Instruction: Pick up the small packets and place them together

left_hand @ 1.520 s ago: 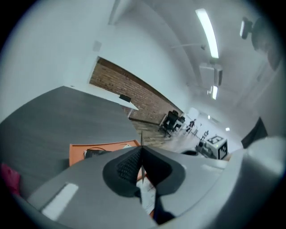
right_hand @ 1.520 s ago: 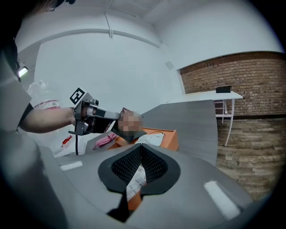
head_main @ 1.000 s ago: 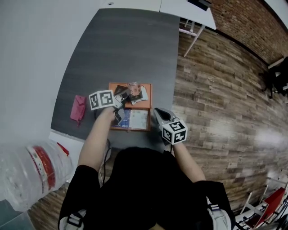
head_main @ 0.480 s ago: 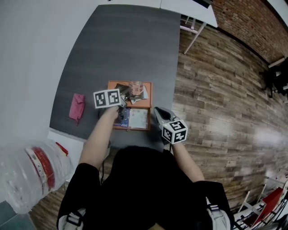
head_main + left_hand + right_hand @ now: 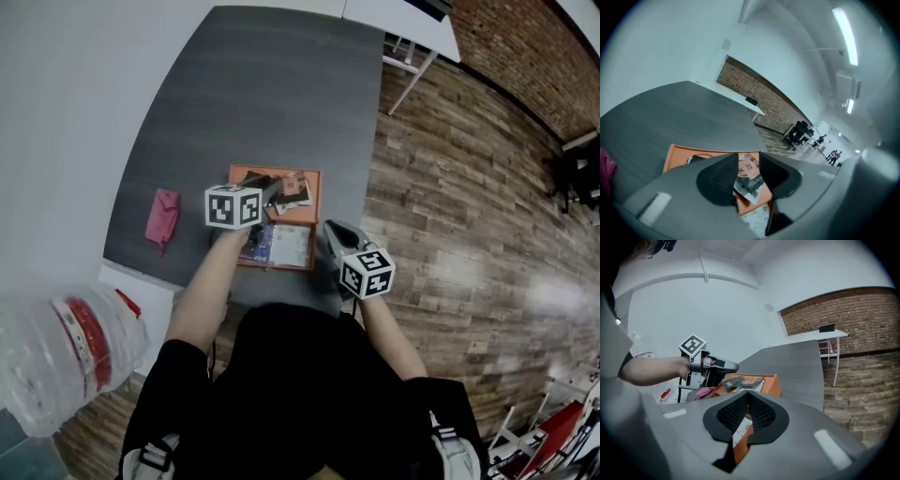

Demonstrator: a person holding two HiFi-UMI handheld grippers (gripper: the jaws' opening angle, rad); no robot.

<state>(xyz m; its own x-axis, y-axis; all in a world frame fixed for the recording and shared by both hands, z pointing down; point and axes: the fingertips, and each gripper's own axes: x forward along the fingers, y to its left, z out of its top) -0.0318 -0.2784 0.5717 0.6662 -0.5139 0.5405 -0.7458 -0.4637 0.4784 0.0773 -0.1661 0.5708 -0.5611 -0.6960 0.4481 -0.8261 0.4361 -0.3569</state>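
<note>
Dark grey table (image 5: 262,94) against a white wall, plank floor at 3 o'clock. Nearest, at the table's 6 o'clock edge: right hand-held gripper (image 5: 748,397), clenched on nothing. At its 11 o'clock, over the orange tray (image 5: 313,180): left hand-held gripper (image 5: 748,156), jaws just been opening, released, gripping nothing. Beyond the jaws, small packets (image 5: 296,190) heaped together in the tray's far half. Pink cloth (image 5: 161,216) at the tray's 9 o'clock.
</note>
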